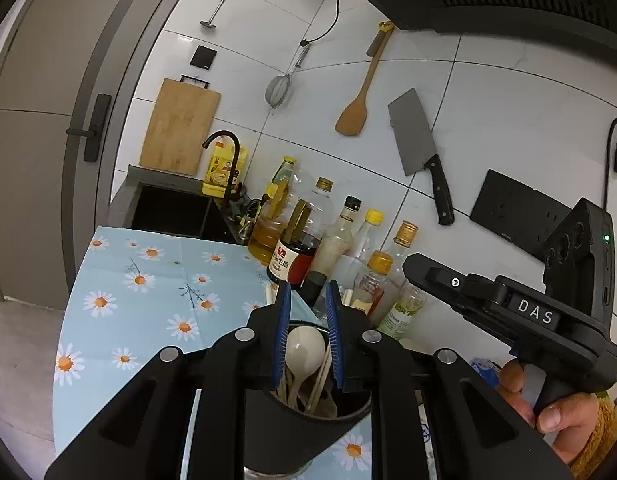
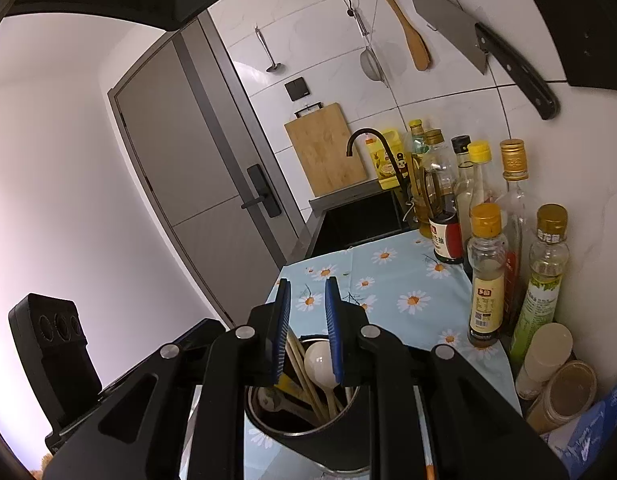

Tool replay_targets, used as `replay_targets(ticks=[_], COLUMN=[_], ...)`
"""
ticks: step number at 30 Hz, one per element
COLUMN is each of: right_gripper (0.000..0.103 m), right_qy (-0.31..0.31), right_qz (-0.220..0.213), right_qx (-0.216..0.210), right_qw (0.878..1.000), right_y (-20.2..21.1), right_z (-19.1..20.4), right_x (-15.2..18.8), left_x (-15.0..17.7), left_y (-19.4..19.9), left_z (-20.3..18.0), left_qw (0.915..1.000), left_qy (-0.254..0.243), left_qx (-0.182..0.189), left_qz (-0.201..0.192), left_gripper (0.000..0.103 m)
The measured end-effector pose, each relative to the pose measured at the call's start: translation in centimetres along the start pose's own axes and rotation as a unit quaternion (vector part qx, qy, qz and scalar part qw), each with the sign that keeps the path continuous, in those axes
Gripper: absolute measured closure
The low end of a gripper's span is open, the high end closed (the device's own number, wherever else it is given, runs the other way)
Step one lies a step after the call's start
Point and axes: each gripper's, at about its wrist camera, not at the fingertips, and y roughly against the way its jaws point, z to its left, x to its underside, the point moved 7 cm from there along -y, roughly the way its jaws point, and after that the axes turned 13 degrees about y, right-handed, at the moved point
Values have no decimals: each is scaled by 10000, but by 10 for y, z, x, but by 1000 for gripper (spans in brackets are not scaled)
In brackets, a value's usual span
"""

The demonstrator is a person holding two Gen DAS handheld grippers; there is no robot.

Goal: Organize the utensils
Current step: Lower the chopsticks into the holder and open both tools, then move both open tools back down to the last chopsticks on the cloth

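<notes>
Both tools, left tool (image 1: 306,308) and right tool (image 2: 307,306), hang slightly spread, pinching nothing, over the black utensil cup (image 1: 308,424) holding a white spoon (image 1: 304,346) and chopsticks (image 2: 304,372); sauce bottles (image 1: 328,240) crowd the bench (image 1: 148,300) behind.

Utensil holder (image 2: 304,420) sits on the tablecloth (image 2: 392,292), spoon (image 2: 320,362) and chopsticks (image 2: 304,372) standing in it. Bottles (image 2: 484,272) line the wall side; sink (image 2: 360,220) behind the cloth.

A smooth printed cloth (image 2: 392,280) with daisies covers the counter. The cup (image 2: 292,428) looks matt black outside and metallic inside, holding a glossy cream spoon (image 2: 320,360) and pale wooden chopsticks (image 2: 304,372). Glass and clear plastic bottles (image 2: 484,272) line the counter's back edge against glossy white tiles (image 1: 488,92).
</notes>
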Motion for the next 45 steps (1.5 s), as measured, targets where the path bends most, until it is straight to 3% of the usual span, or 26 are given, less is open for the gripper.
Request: replay_targets(ticks=[5,16,18,20,24,31,33,39,45], right_gripper=[83,80,69,69,69,63,55,55,55], right_qy=[-14,59,5,-25,-5,-70,-103,-392,-872], right_qz=[18,175,302,479,1070,2008,2217,2869,3808], right_qx=[-52,-216,-281,-345,-546,-572,-550,-640,-616], right_qw=[10000,9996,9991,9983,9928,9779,9735,9550,9185], right_y=[15,56,62,68,76,82,83,80,68], right_z=[4,21,24,27,34,41,42,45,40], right_x=[2,14,19,26,47,91,102,141,193], left_x=[2,12,17,24,37,74,85,122,164], left_y=[16,59,68,78,91,102,104,108,110], left_z=[-6,-34,-38,-41,-41,-32,-28,-14,3], left_qw=[10000,9987,9981,9979,9977,9939,9922,9857,9746], left_qy=[-56,-457,-540,-537,-446,-266,-228,-8,229], left_qx=[-55,-197,-239,-249,-245,-374,-440,-593,-851], left_qz=[29,101,158,243,443,1002,1143,1579,2059], left_gripper=[78,78,78,70,68,68,68,68,68])
